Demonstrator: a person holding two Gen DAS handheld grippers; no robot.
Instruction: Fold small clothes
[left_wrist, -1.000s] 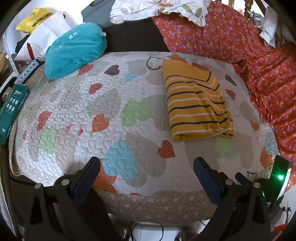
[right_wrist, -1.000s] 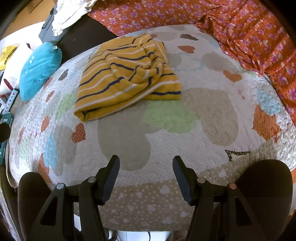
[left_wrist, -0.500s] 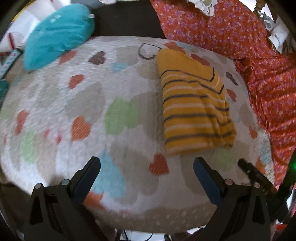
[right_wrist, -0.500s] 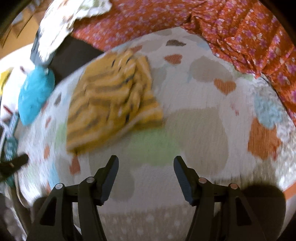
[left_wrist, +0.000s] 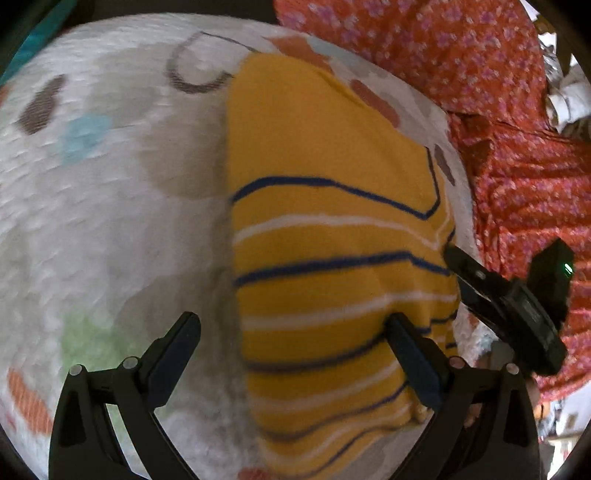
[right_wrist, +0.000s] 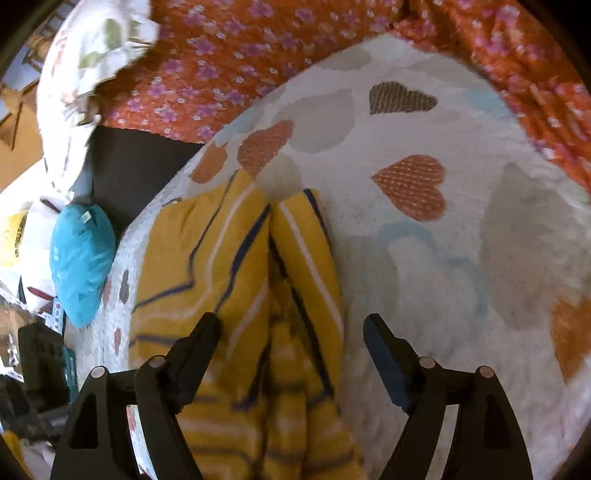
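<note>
your yellow striped top (left_wrist: 332, 236) lies folded on the heart-print quilt (left_wrist: 92, 206), a mustard knit with thin navy and white bands running across it (the frames are a little blurred, so the weave is hard to read). its upper part is plain yellow, and a navy line angles down toward its edge nearest the red floral blanket (left_wrist: 517, 110). in the right wrist view the same top (right_wrist: 236, 266) shows a deep crease down its middle, with two thick folded ridges side by side.

your left gripper (left_wrist: 295, 354) is spread wide over the top's near end, nothing between its fingers (left_wrist: 410, 354). your right gripper (right_wrist: 291, 354) is likewise released, straddling the ridges of the top without pinching them. the teal pillow (right_wrist: 81, 266) sits off the quilt's edge, well apart from the top, on the side away from the blanket.
</note>
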